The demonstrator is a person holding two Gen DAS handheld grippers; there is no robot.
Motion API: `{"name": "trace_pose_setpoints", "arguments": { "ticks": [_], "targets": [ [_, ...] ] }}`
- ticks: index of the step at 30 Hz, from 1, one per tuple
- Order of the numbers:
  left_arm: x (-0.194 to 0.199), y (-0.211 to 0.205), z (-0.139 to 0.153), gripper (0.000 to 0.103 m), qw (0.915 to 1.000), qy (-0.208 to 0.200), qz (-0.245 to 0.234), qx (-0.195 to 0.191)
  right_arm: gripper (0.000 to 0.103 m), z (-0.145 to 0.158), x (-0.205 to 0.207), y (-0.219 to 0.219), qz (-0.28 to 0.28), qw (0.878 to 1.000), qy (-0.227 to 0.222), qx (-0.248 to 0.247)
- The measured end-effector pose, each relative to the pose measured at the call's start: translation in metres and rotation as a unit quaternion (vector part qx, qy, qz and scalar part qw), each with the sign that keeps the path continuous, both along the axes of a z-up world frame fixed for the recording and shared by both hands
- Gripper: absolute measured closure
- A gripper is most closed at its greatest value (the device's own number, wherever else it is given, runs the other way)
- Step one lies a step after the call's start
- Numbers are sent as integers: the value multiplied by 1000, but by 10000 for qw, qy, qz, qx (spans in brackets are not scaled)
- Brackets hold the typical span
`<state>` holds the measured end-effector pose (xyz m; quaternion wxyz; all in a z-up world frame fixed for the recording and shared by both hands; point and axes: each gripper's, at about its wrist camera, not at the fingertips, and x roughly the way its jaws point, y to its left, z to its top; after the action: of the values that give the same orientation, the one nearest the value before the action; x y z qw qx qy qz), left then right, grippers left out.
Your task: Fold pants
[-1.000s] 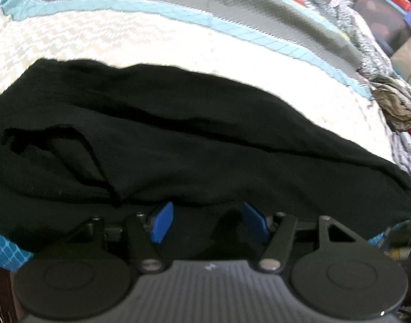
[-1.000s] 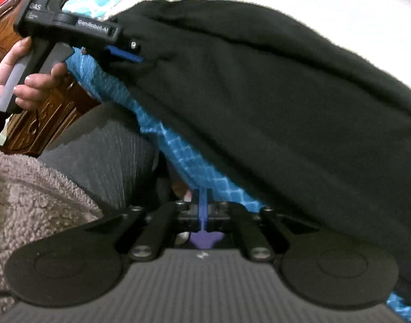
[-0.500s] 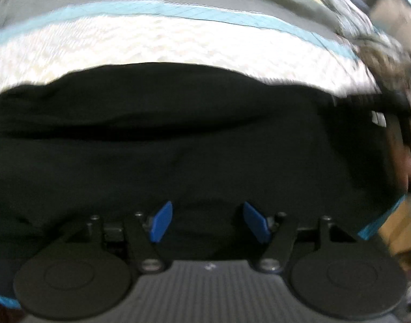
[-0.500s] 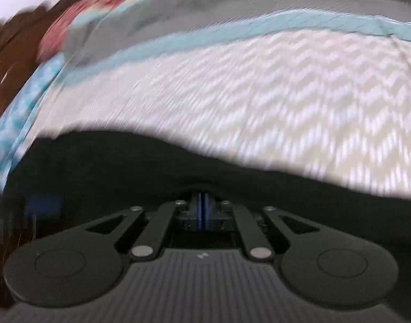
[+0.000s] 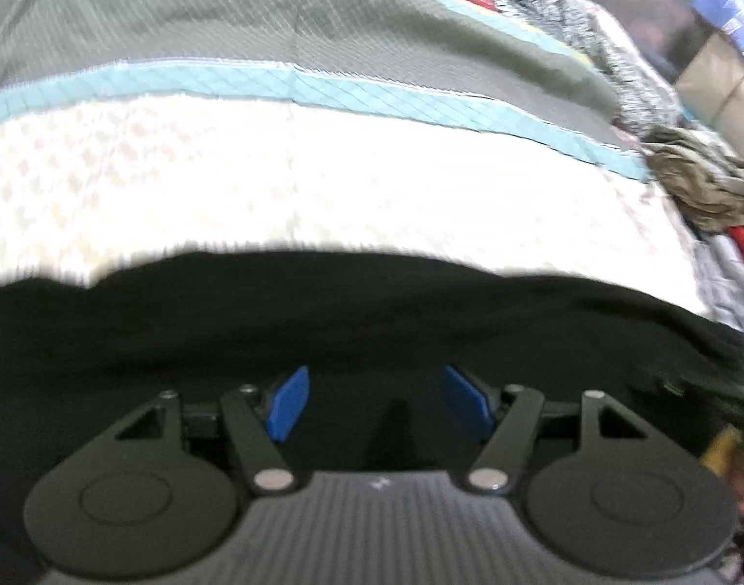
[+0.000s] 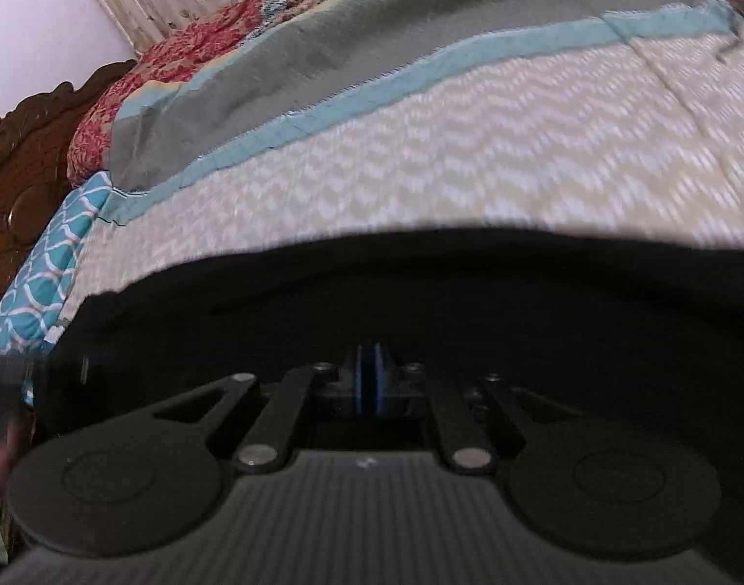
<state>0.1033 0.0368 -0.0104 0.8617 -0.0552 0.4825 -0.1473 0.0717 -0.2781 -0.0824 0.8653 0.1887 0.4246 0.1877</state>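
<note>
The black pants [image 5: 372,312] lie across the near edge of the bed, filling the lower part of both views; they also show in the right wrist view [image 6: 420,292]. My left gripper [image 5: 372,402] is open, its blue pads apart just over the near edge of the black cloth, holding nothing. My right gripper [image 6: 369,382] is shut, its blue pads pressed together low over the pants; I cannot tell whether cloth is pinched between them.
The bed has a cream zigzag cover [image 6: 469,146] with a teal stripe [image 5: 372,92] and a grey band beyond. A crumpled pile of clothes [image 5: 698,185] lies at the right edge. A carved wooden headboard [image 6: 26,156] stands at the left.
Both grippers swung up from the bed's side to face across the bed. The left came closer over the pants. The left stayed open, the right stayed shut.
</note>
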Motion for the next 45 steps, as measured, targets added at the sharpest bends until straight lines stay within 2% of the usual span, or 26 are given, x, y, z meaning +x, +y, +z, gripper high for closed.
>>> {"name": "trace_pose_setpoints", "arguments": {
  "ticks": [1, 3, 4, 5, 6, 8, 9, 11, 14, 16, 17, 19, 21, 23, 25, 26, 27, 30, 31, 32, 35, 37, 40, 42, 44, 45],
  "targets": [
    [11, 0, -3, 40, 9995, -82, 114, 279, 93, -1, -6, -12, -206, 9998, 6, 12],
    [33, 9, -20, 39, 9925, -161, 552, 1076, 95, -5, -13, -45, -885, 9960, -43, 100],
    [42, 15, -29, 35, 9896, -38, 738, 1231, 95, -7, -19, -66, -1314, 9913, -66, 66],
    [49, 27, -37, 31, 9901, 115, 931, 1042, 97, -10, -25, -84, -1686, 9857, -17, 44],
    [49, 35, -35, 31, 9913, 130, 1074, 755, 101, -15, -32, -103, -1986, 9799, 70, 190],
    [43, 42, -23, 33, 9913, 126, 1222, 466, 101, -16, -48, -131, -2256, 9721, 139, 631],
    [37, 42, -16, 32, 9923, 66, 1205, 293, 94, -10, -60, -140, -2353, 9698, 30, 644],
    [18, 50, -3, 30, 9936, -80, 1124, -66, 89, 3, -89, -159, -2639, 9615, -314, 695],
    [-6, 39, 11, 28, 9941, -258, 923, -505, 81, 1, -131, -196, -3314, 9335, -663, 1201],
    [-17, 26, 13, 28, 9955, -274, 672, -609, 74, -2, -156, -215, -3751, 9147, -862, 1232],
    [-21, 22, 12, 28, 9962, -246, 541, -629, 67, -6, -165, -222, -3932, 9061, -912, 1269],
    [-33, 2, 9, 28, 9978, -119, 216, -618, 65, -18, -174, -234, -4182, 8901, -920, 1561],
    [-41, -19, 0, 28, 9989, 2, -99, -460, 65, -31, -176, -238, -4308, 8758, -899, 1983],
    [-47, -35, -11, 28, 9993, 166, -283, -168, 65, -41, -174, -239, -4369, 8675, -867, 2215],
    [-48, -45, -28, 28, 9979, 448, -373, 288, 65, -47, -173, -242, -4417, 8635, -888, 2266],
    [-51, -50, -34, 25, 9968, 407, -463, 516, 63, -49, -174, -243, -4455, 8609, -907, 2284],
    [-55, -55, -34, 23, 9959, 283, -566, 640, 59, -50, -177, -244, -4506, 8582, -932, 2273],
    [-55, -61, -31, 22, 9945, 361, -558, 810, 58, -43, -192, -253, -4682, 8487, -1169, 2165],
    [-54, -60, -31, 22, 9946, 428, -515, 793, 57, -42, -190, -258, -4684, 8472, -1273, 2159],
    [-52, -59, -30, 22, 9949, 478, -463, 761, 51, -40, -188, -261, -4662, 8485, -1355, 2107],
    [-50, -57, -28, 22, 9951, 584, -333, 719, 41, -45, -183, -267, -4495, 8620, -1348, 1916],
    [-51, -58, -29, 22, 9947, 598, -313, 774, 38, -54, -173, -265, -4306, 8711, -1275, 1987],
    [-50, -60, -30, 21, 9941, 613, -293, 850, 36, -59, -171, -253, -4212, 8783, -1343, 1822],
    [-49, -61, -31, 18, 9939, 640, -261, 855, 37, -54, -166, -244, -3870, 8946, -1301, 1818],
    [-49, -66, -31, 14, 9938, 665, -232, 858, 38, -48, -161, -234, -3562, 9139, -1289, 1459],
    [-49, -67, -31, 14, 9937, 665, -225, 876, 38, -45, -158, -229, -3509, 9194, -1299, 1211]
  ]
}}
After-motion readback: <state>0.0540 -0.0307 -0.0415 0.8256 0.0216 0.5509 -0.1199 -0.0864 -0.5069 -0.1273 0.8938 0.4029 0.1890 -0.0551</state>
